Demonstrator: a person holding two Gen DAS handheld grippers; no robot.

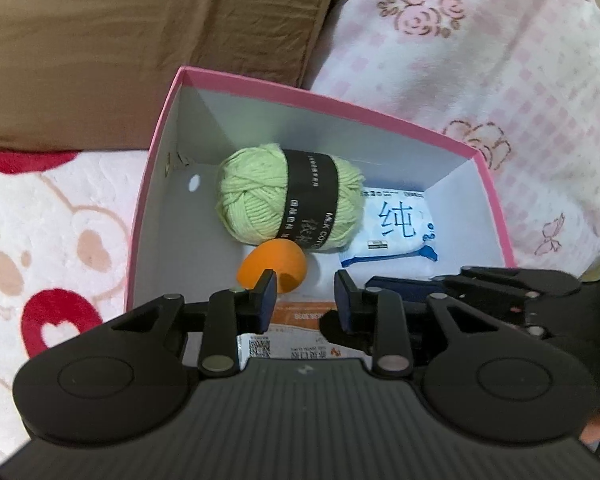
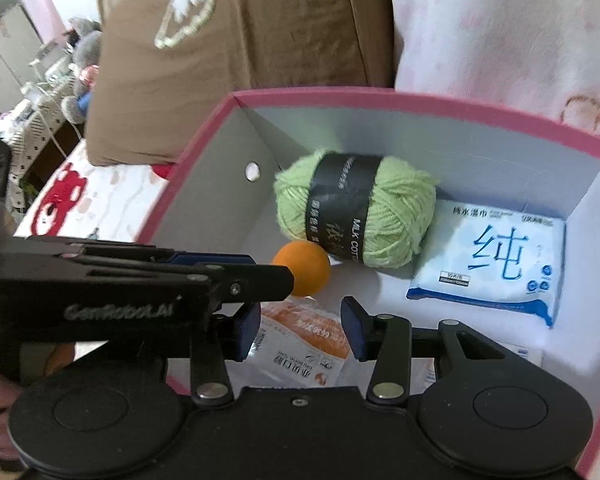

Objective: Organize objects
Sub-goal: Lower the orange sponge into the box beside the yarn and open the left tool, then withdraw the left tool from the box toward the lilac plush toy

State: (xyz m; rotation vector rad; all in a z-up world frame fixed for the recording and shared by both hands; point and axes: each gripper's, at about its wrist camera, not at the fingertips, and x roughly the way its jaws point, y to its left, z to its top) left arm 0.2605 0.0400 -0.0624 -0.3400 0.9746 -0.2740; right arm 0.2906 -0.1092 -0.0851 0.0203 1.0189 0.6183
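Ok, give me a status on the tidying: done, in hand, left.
Done: the green yarn ball, orange ball, wet-wipes pack and orange-printed mask packet lie inside the pink box.
In hand: nothing; the left tongs and right tongs are both open over the box.
Left: no loose items show outside it.

Brown pillow (image 1: 140, 40) on cartoon-print bedding (image 1: 52, 220)
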